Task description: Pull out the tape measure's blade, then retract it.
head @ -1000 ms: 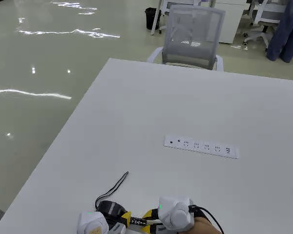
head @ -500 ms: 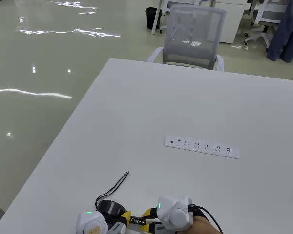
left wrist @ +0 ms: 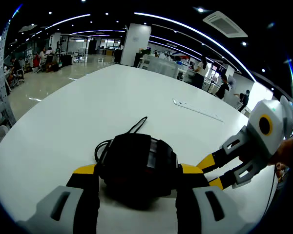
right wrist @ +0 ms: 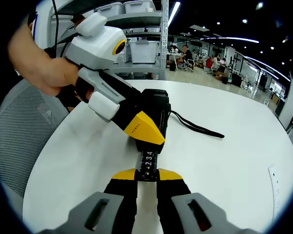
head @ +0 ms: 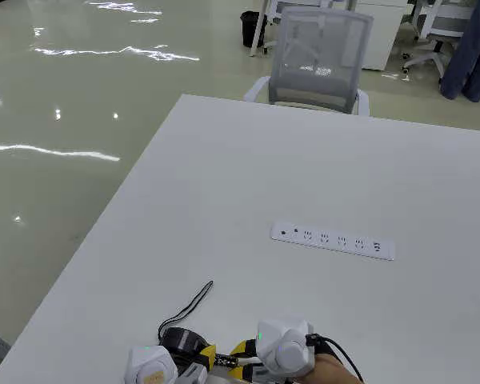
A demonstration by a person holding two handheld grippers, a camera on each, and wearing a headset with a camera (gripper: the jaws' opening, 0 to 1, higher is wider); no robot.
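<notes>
your left gripper [left wrist: 136, 171] clamps the tape measure [left wrist: 136, 155]; at its 3 o'clock, your right gripper [right wrist: 147, 175] pinches the blade [right wrist: 147, 162].

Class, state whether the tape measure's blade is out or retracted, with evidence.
Out, a short way: the numbered blade runs from the black case to the right gripper, shut on it.

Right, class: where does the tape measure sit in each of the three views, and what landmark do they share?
Head view: tape measure at the bottom edge, left of centre.
Left gripper view: centre, between the left gripper's jaws.
Right gripper view: upper centre, its blade in the right gripper's jaws.
Shared landmark: its black strap.
</notes>
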